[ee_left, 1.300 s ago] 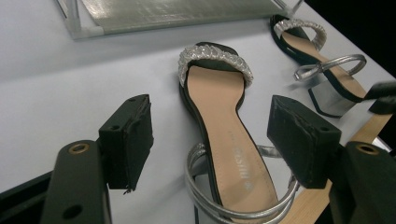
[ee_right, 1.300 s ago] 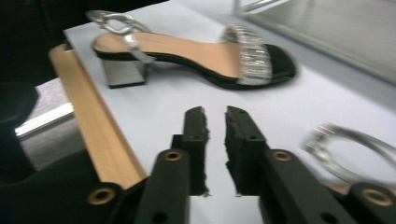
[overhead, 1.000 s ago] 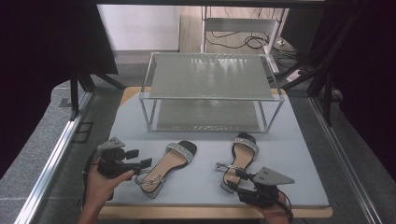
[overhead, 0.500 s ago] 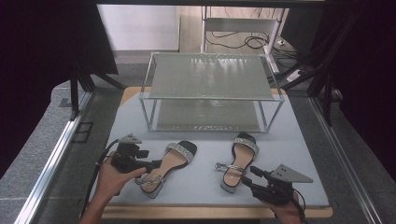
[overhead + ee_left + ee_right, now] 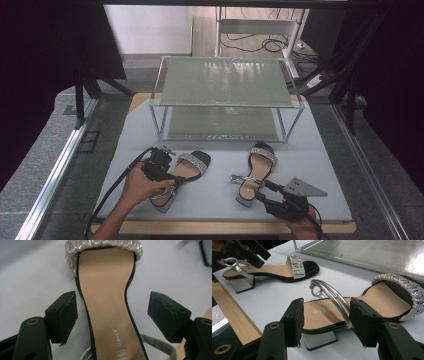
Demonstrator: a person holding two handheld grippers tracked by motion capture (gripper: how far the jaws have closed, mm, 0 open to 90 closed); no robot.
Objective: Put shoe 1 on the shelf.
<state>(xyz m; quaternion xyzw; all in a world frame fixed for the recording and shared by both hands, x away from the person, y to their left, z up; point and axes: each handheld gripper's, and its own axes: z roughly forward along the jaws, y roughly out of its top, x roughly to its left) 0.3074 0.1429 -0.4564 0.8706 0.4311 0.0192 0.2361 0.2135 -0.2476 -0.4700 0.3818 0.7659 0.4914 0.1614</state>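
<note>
Two black heeled sandals with tan insoles and glittering silver toe straps lie on the blue-grey mat. The left sandal has my left gripper open over its middle, one jaw on each side of the narrow waist, neither touching. The right sandal points its toe at the rack. My right gripper is open at its heel end, jaws either side of the block heel and silver ankle strap.
A two-shelf rack with metal legs stands behind the sandals at the mat's far side. The wooden table edge runs along the front. Metal rails and dark frames flank the table; cables lie on the floor beyond.
My left gripper has moved right and now straddles the left sandal. My right gripper has moved forward and left to the right sandal's heel. Neither sandal has shifted.
</note>
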